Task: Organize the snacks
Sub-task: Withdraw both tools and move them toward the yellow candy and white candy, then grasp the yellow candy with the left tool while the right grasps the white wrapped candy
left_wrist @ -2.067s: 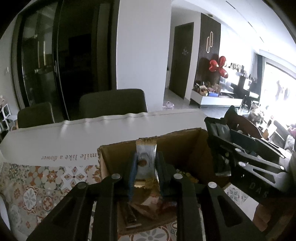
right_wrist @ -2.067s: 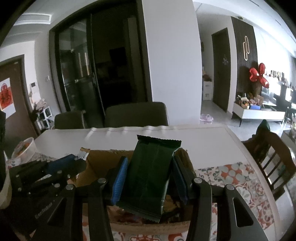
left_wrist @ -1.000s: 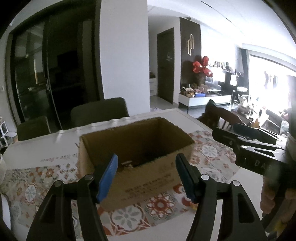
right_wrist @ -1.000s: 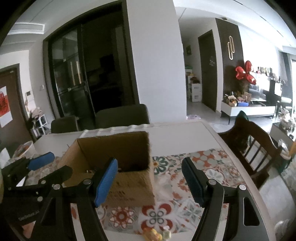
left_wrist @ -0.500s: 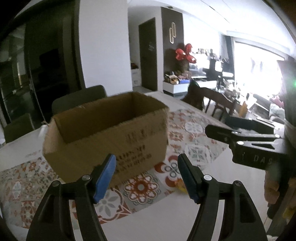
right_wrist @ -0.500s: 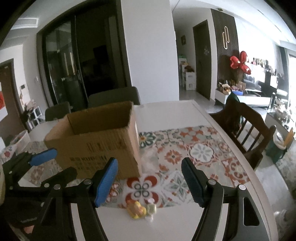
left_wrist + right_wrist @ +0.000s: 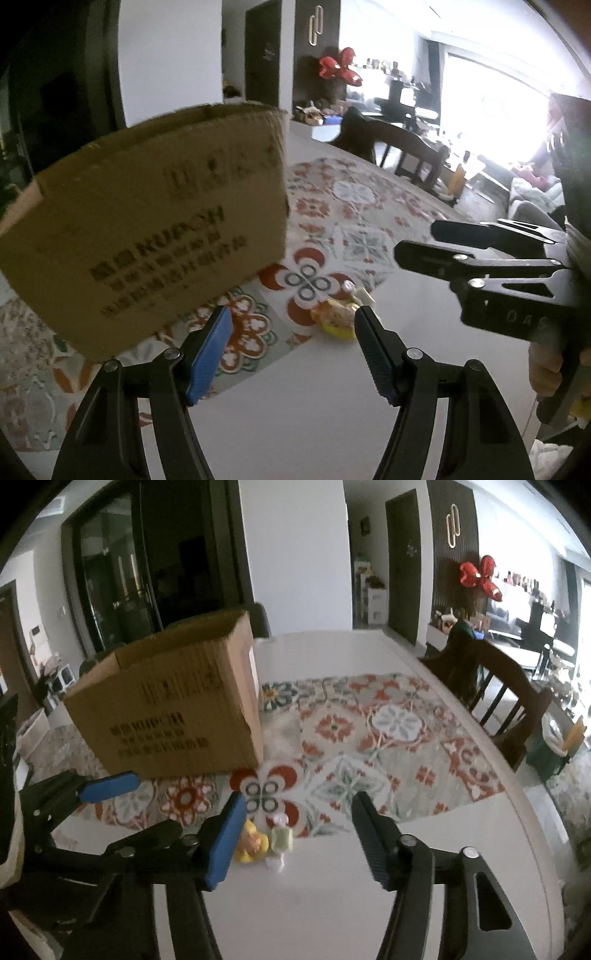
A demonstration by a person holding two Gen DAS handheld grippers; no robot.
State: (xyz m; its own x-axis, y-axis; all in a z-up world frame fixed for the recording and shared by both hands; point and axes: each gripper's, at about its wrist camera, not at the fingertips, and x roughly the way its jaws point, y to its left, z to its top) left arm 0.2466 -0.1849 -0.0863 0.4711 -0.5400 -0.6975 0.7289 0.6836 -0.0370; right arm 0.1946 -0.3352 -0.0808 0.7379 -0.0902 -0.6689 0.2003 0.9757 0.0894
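A brown cardboard box (image 7: 147,221) (image 7: 177,709) stands on the patterned mat; its inside is hidden from both views. A yellow-wrapped snack (image 7: 252,843) (image 7: 337,317) and a pale green candy (image 7: 282,837) (image 7: 360,293) lie on the white table at the mat's front edge. My left gripper (image 7: 291,350) is open and empty, low over the table, with the yellow snack just beyond its fingertips. My right gripper (image 7: 297,834) is open and empty, with both snacks between its jaws near the left pad. Each gripper shows in the other's view: the right gripper (image 7: 480,254) and the left gripper (image 7: 107,786).
The white table (image 7: 369,904) carries a floral mat (image 7: 369,738). A dark wooden chair (image 7: 495,686) stands at the table's right side. Dark chairs and glass doors are behind the box. A small green bin (image 7: 550,753) sits on the floor to the right.
Both grippers let go of their snack packets over the box, opened, and drew back and down to table height. The two small snacks at the mat's edge have come between the jaws.
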